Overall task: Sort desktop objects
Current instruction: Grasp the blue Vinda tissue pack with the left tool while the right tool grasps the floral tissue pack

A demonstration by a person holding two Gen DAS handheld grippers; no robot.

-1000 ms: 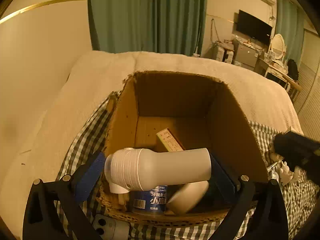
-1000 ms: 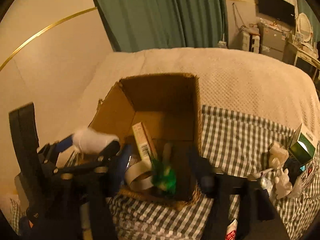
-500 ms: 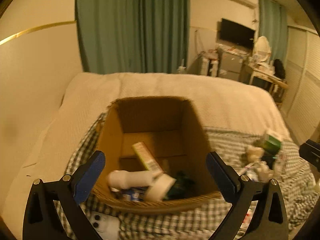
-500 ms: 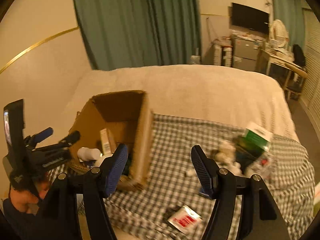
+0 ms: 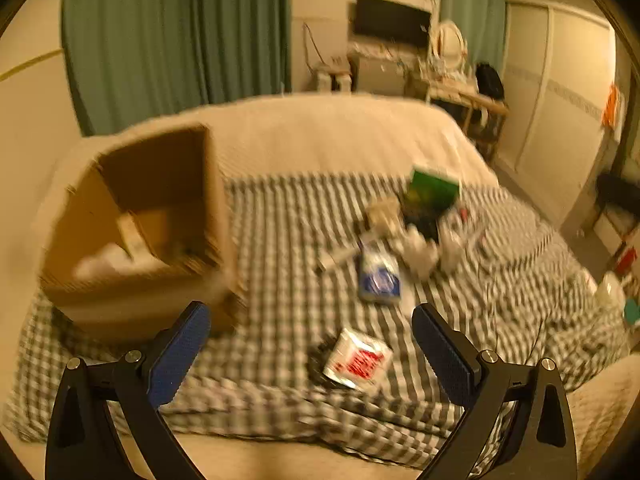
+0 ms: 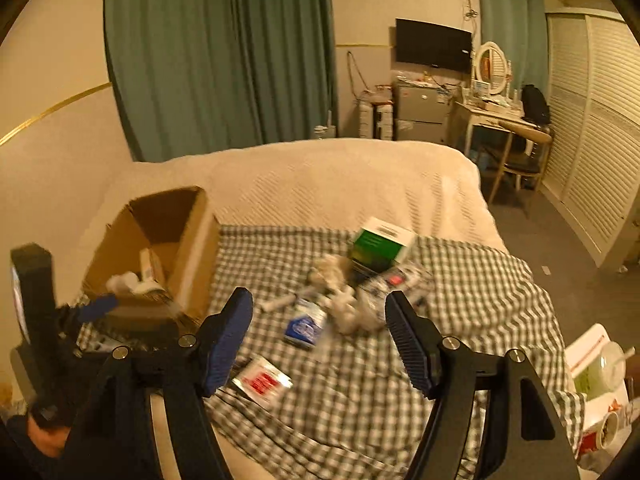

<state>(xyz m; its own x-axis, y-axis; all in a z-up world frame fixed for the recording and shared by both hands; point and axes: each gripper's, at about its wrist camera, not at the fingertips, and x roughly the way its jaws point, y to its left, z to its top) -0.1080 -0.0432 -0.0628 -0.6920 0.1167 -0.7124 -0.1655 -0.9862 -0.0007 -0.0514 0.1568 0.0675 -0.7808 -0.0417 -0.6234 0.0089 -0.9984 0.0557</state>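
Observation:
An open cardboard box (image 5: pixel 132 292) (image 6: pixel 192 256) stands at the left of the checked cloth (image 5: pixel 280 220), with a white bottle (image 6: pixel 124 280) and other items inside. Right of it lie a green box (image 5: pixel 432 190) (image 6: pixel 380 244), a blue-and-white pack (image 5: pixel 378 276) (image 6: pixel 306 320), white figurines (image 5: pixel 420 252) (image 6: pixel 348 308) and a red-and-white sachet (image 5: pixel 358 360) (image 6: pixel 262 380). My left gripper (image 5: pixel 310 309) is open and empty, hovering above the sachet. The right gripper (image 6: pixel 319 296) hangs over the pack, its jaws opening with nothing between them.
The cloth lies on a bed with a cream blanket (image 6: pixel 340 184). Cups and food packaging (image 6: pixel 600 372) sit at the right edge. A desk and chair (image 6: pixel 512 148) stand beyond the bed, with green curtains (image 6: pixel 224 60) behind. A hand (image 6: pixel 44 440) holds the left gripper.
The left gripper let go of the white bottle, which now lies in the box. Both grippers swung right, away from the box and toward the loose items on the cloth.

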